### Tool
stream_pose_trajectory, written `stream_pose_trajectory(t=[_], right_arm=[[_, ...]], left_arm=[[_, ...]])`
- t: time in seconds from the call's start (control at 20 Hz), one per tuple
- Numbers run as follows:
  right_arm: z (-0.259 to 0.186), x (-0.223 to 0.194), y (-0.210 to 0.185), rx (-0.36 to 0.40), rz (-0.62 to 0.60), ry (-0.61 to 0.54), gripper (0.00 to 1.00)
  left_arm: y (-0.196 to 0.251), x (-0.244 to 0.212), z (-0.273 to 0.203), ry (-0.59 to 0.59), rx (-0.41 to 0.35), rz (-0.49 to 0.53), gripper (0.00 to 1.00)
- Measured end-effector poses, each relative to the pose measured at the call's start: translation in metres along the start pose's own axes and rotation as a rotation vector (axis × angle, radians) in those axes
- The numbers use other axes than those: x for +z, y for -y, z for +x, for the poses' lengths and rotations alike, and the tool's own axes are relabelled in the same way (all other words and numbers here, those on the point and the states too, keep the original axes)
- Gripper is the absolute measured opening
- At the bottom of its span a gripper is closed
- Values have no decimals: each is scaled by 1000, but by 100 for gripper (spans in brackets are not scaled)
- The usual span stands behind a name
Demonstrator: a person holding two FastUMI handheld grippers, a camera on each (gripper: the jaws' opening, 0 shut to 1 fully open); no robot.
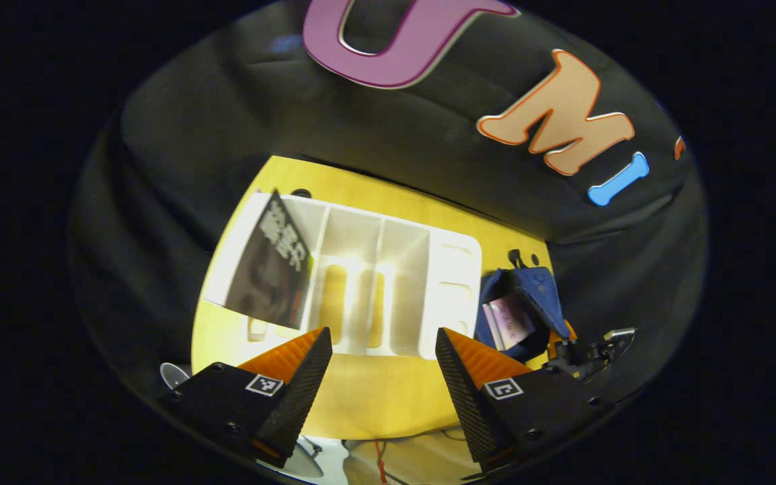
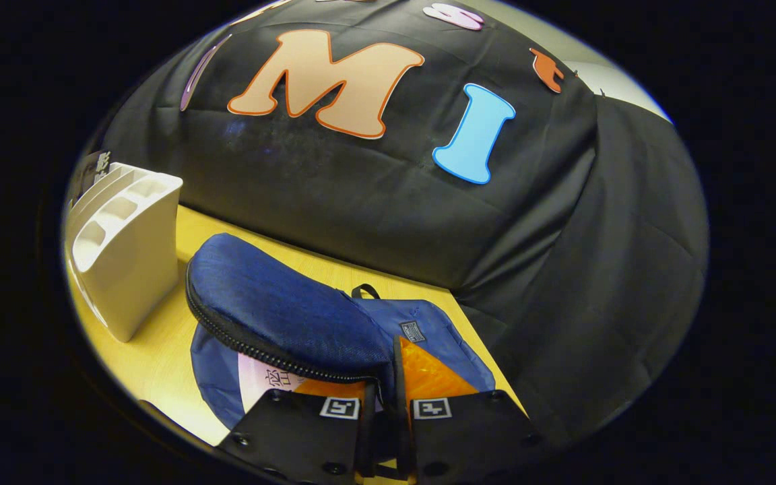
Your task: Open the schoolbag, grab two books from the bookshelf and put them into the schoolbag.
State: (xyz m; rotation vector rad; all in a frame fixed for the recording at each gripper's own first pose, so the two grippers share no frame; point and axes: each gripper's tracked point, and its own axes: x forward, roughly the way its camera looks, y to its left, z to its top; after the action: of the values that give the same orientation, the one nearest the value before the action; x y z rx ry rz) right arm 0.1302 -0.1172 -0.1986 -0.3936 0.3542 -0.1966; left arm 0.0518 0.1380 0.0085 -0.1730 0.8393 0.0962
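Left gripper [image 1: 382, 367]: I see its 2 fingers spread wide with nothing between them, hanging above the yellow table [image 1: 361, 397] in front of the bookshelf.
Right gripper [image 2: 382, 387]: I see its fingers pressed together on the zipper edge of the schoolbag flap [image 2: 280, 313], which is lifted clear of the bag body. In the left gripper view it shows far off at the bag [image 1: 590, 353].
Schoolbag [image 2: 428, 337]: blue, lying on the table to the right of the bookshelf, mouth open. In the left gripper view it sits just beside the shelf's right end [image 1: 529, 296].
Book in bag [image 2: 260, 384]: 1 pale book with a pinkish cover lies inside the open bag, partly under the raised flap; the left gripper view shows it too [image 1: 509, 322].
Bookshelf [image 1: 388, 283]: white, with several upright dividers, standing on the table. In the right gripper view it stands at the far left [image 2: 125, 256].
Book on shelf [image 1: 270, 269]: 1 dark-covered book leans tilted in the shelf's leftmost compartment.
Table: yellow surface, bare between the left gripper and the shelf.
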Motion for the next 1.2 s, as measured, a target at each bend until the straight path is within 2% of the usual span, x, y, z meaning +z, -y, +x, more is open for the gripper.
stream_pose_trajectory(t=[0.3,0.4,0.45,0.55,0.75,0.8,1.0,1.05,1.2], right_arm=[[-3,-3,2,-27,17,-20,17],[-3,-2,2,-38,26,-28,14],[-3,-2,1,-43,26,-32,14],[-4,-4,-1,-51,17,-39,15],[-6,-8,-4,-58,-1,-52,17],[-6,-7,-5,-60,-3,-55,13],[-8,-8,-5,-71,-2,-63,13],[-8,-9,-6,-72,-3,-63,13],[-8,-9,-8,-75,-6,-64,13]], left_arm=[[-102,36,-12,44,188,49,91],[-113,33,1,27,177,40,90],[-114,32,8,16,164,32,87],[-120,33,22,-5,143,19,91],[-133,36,54,-53,130,13,89],[-133,37,60,-66,126,13,87],[-129,40,82,-115,113,16,80],[-126,41,85,-124,116,22,82],[-111,41,96,-147,95,54,65]])
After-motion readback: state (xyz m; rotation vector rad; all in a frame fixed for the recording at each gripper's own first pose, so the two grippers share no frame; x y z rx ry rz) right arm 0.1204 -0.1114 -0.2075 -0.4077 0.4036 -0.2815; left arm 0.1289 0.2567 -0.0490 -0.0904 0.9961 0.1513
